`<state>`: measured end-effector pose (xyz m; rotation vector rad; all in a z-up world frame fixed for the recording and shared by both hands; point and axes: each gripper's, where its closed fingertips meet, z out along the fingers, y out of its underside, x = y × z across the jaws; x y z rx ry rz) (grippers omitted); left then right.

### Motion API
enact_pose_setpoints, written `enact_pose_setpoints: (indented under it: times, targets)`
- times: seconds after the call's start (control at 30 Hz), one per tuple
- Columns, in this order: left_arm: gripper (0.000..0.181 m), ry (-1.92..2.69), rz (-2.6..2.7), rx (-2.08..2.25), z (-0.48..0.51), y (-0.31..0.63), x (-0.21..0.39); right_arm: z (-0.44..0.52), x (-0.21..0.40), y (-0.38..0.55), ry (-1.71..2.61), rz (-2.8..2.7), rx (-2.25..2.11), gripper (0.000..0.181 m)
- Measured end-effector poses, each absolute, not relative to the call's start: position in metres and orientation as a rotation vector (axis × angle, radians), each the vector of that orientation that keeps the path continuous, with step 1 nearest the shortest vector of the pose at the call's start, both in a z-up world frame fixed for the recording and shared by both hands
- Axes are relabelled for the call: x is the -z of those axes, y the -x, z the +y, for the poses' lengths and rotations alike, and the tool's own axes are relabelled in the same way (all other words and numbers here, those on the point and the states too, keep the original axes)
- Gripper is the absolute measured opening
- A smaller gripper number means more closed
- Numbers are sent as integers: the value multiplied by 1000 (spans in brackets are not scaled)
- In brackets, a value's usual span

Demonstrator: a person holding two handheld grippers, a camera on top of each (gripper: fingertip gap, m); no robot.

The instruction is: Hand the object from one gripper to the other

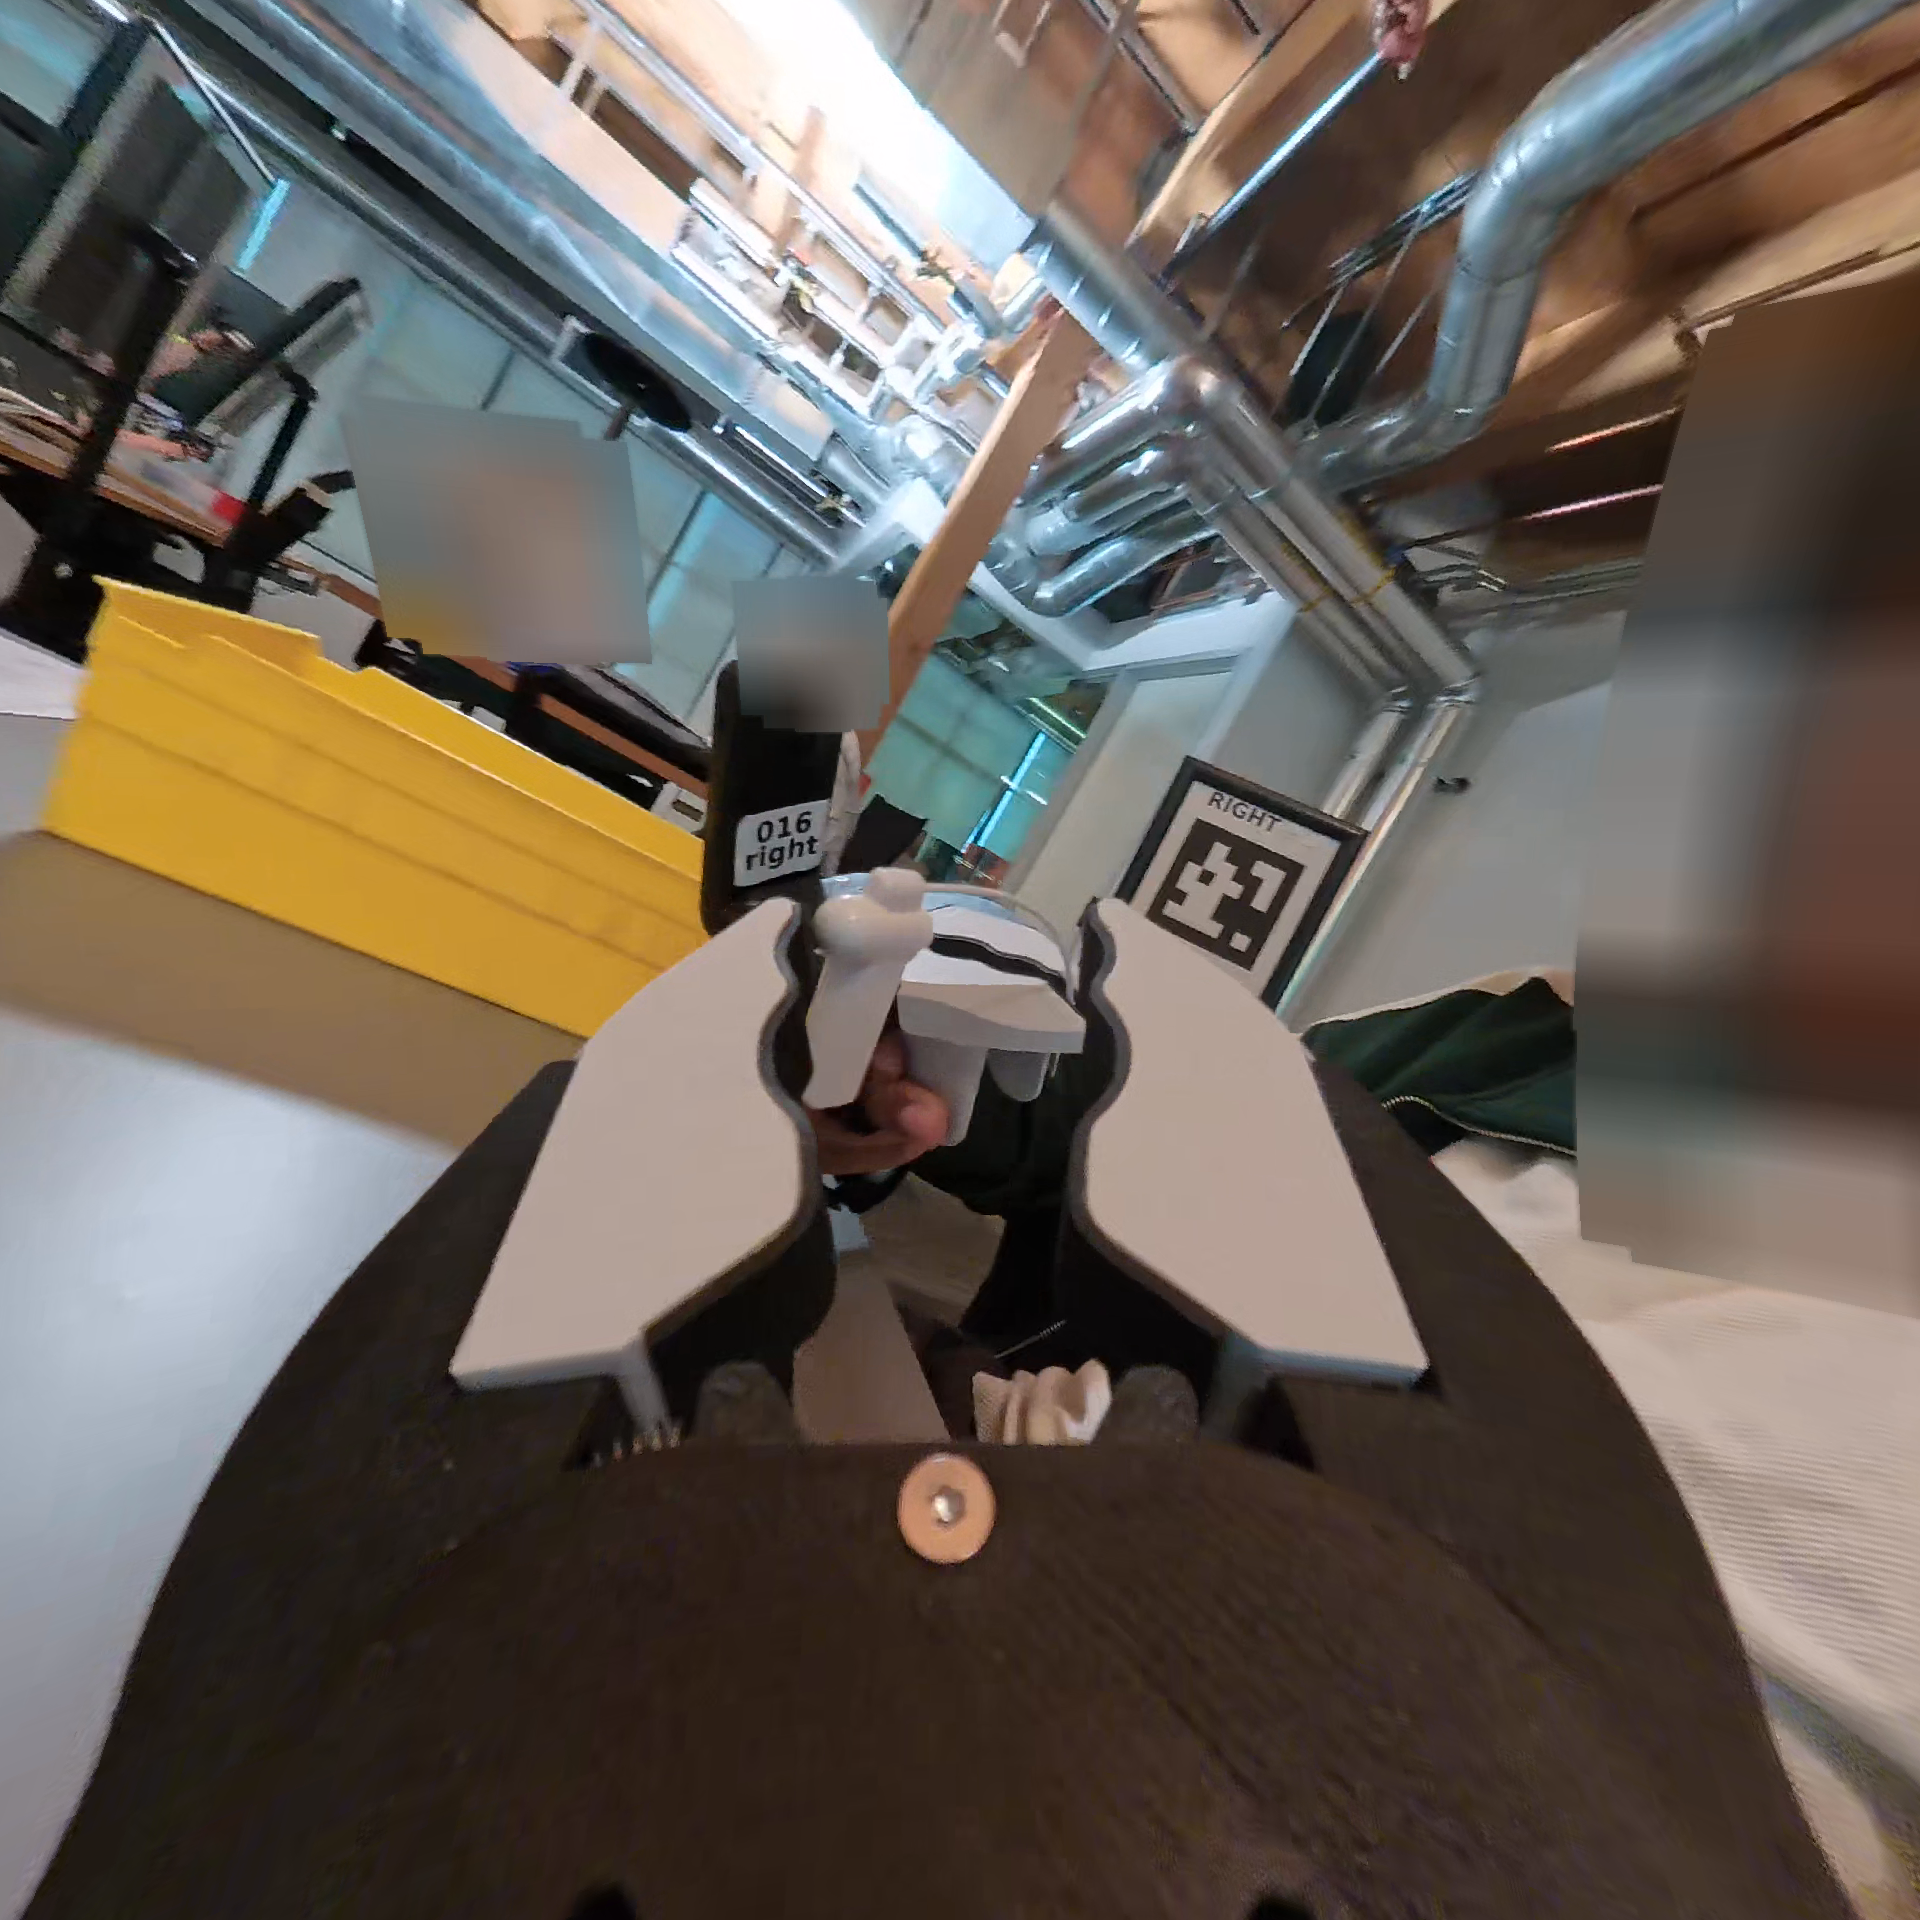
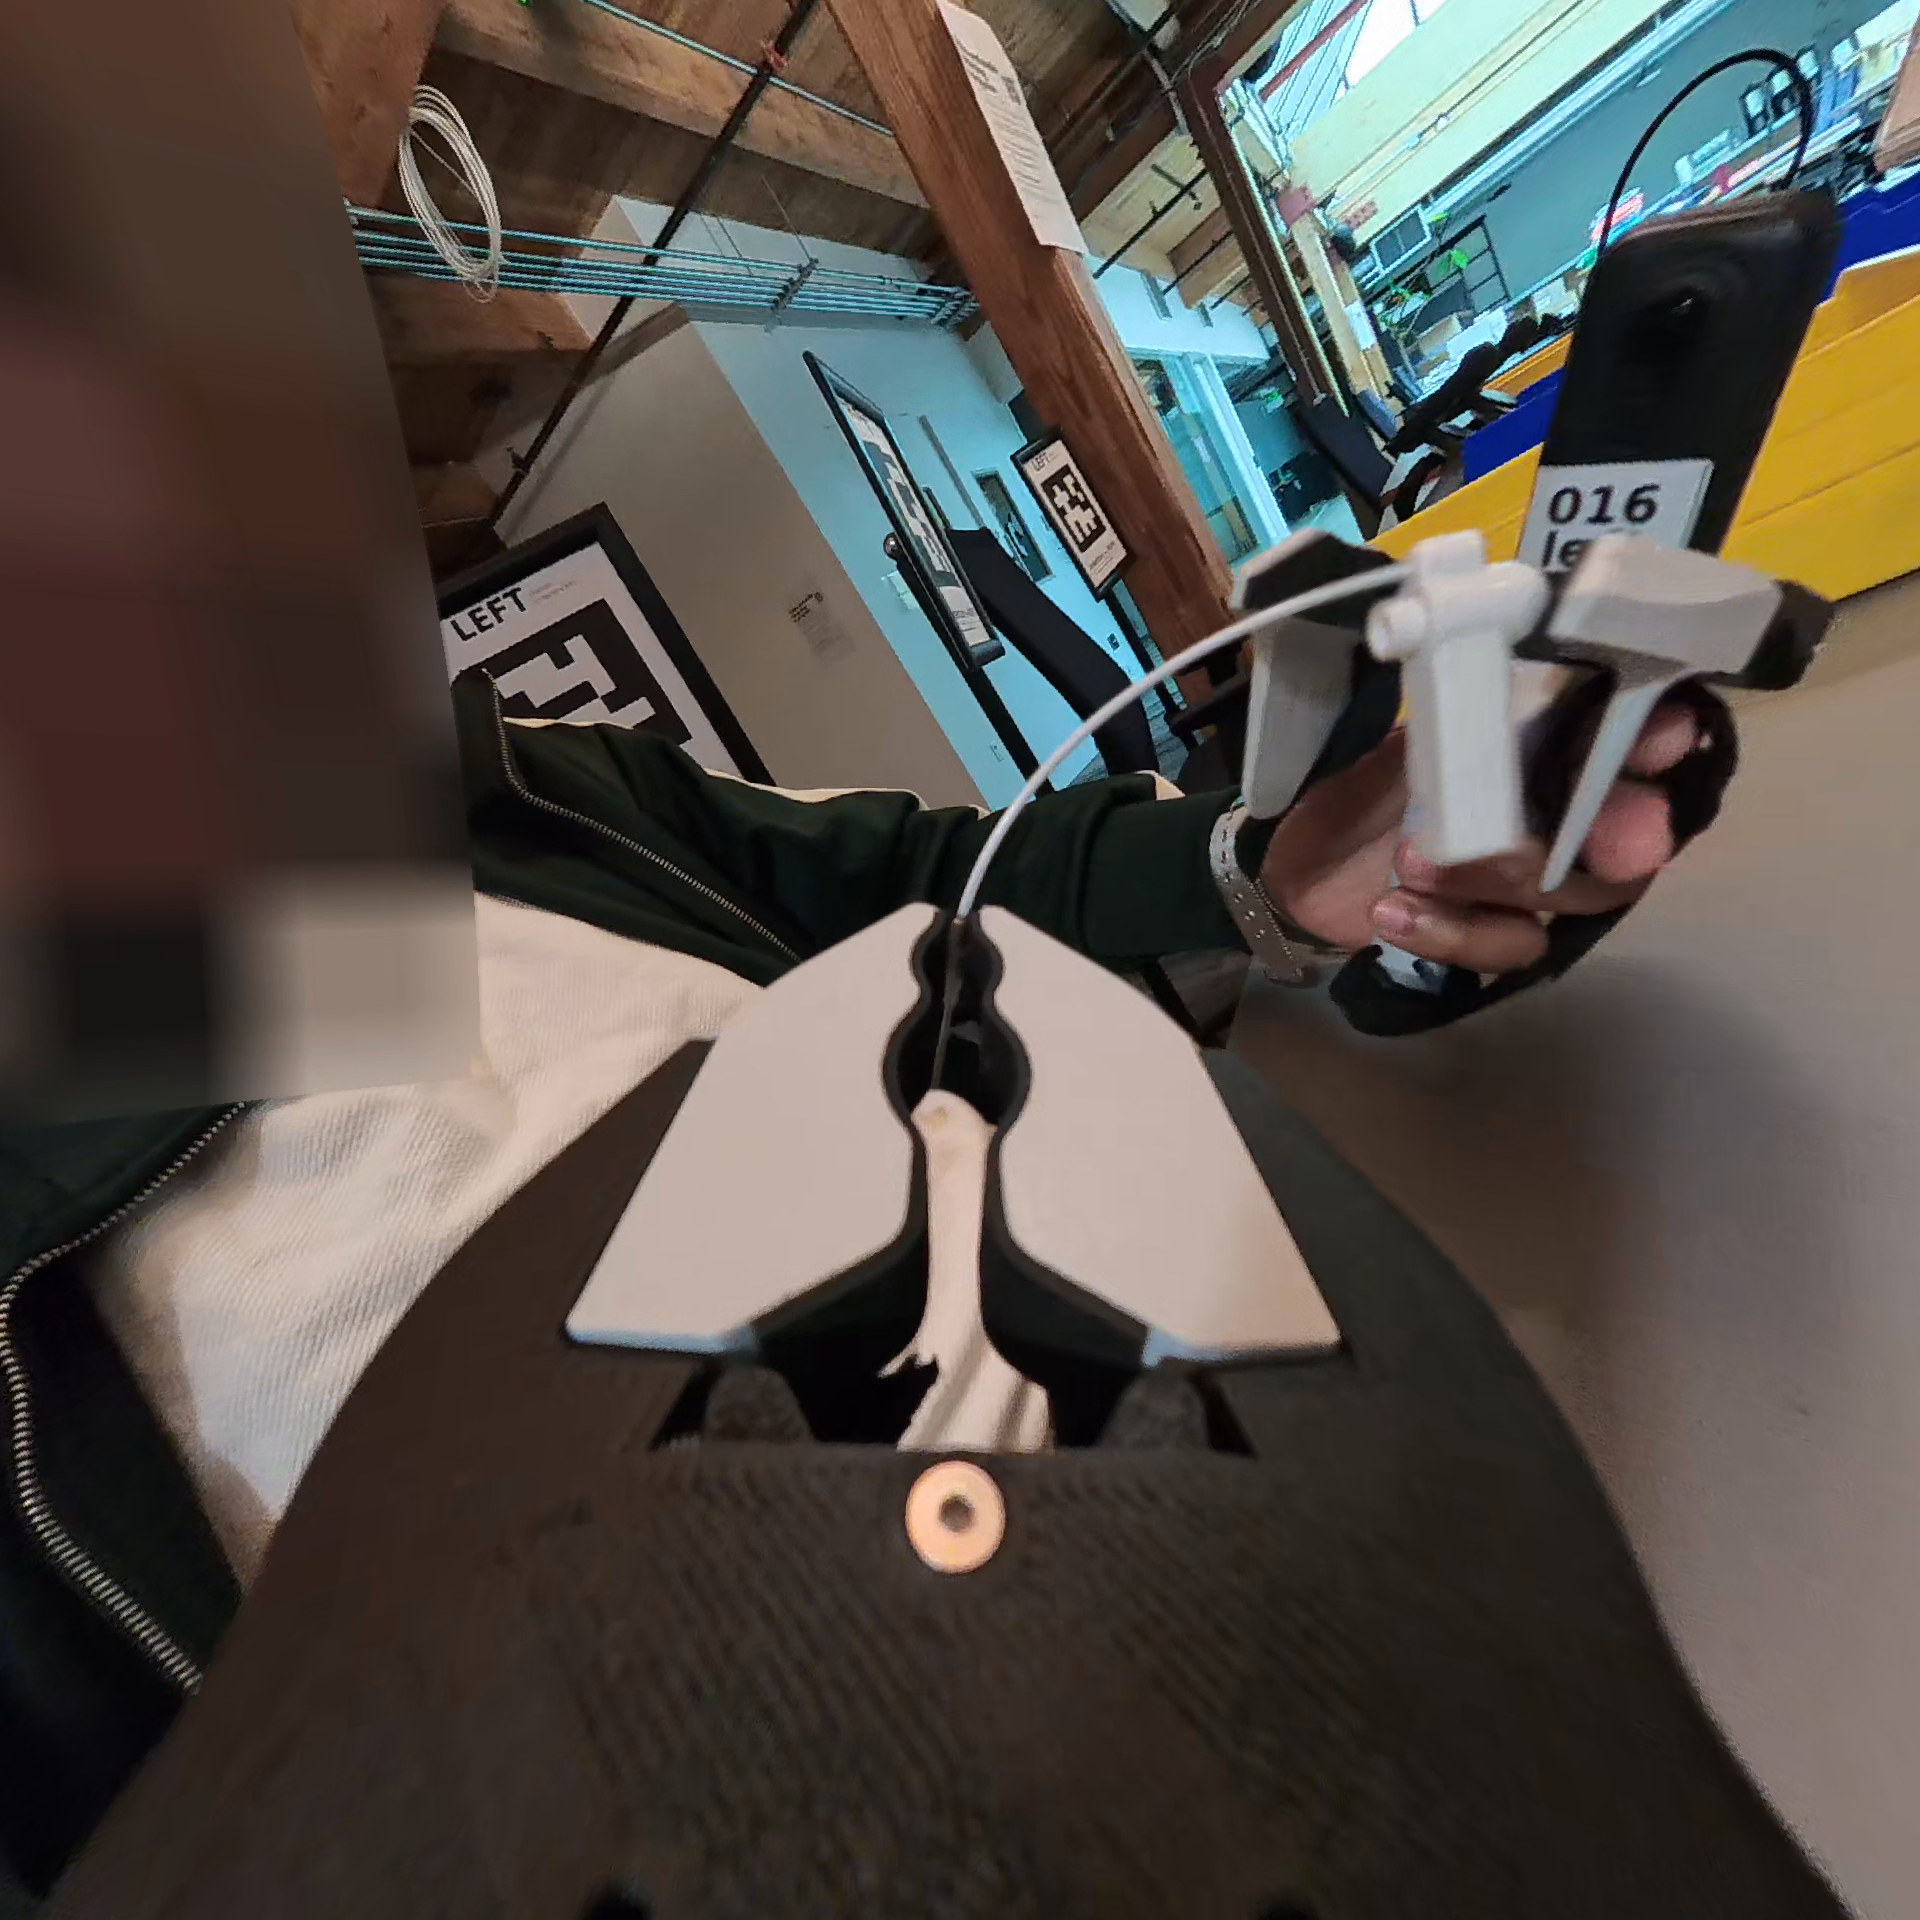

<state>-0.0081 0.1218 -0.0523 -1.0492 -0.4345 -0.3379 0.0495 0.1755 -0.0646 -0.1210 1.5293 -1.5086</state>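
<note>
Right hand-held gripper [image 2: 958, 940] pinching white cable [image 2: 1101, 707] | grey tabletop [image 2: 1558, 1091] | yellow bins [image 1: 343, 790]

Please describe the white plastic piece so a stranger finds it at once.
Find the left tongs, raised before the stacked yellow plastic bins. Between their white fingers stands a small white plastic block with a round knob. Only it has a thin white wire curving to the closed right tongs.

Yellow bins [image 1: 343, 790] stack at left of the left wrist view. Framed marker board [image 1: 1236, 878] stands centre-right. Ducts [image 1: 1507, 260] cross upper right.
</note>
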Motion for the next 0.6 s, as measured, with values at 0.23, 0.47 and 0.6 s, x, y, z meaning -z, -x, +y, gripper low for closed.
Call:
enact_pose_setpoints:
  times: [0.23,0.47,0.6]
  targets:
    - [15,1093,-394,328,124,2,53,174,62,-45,85,1506,1536,3]
    - [15,1021,-449,276,109,12,49,167,52,14,-208,1484,1950,70]
    - [15,904,-476,268,92,19,42,180,47,47,-300,1633,2268,70]
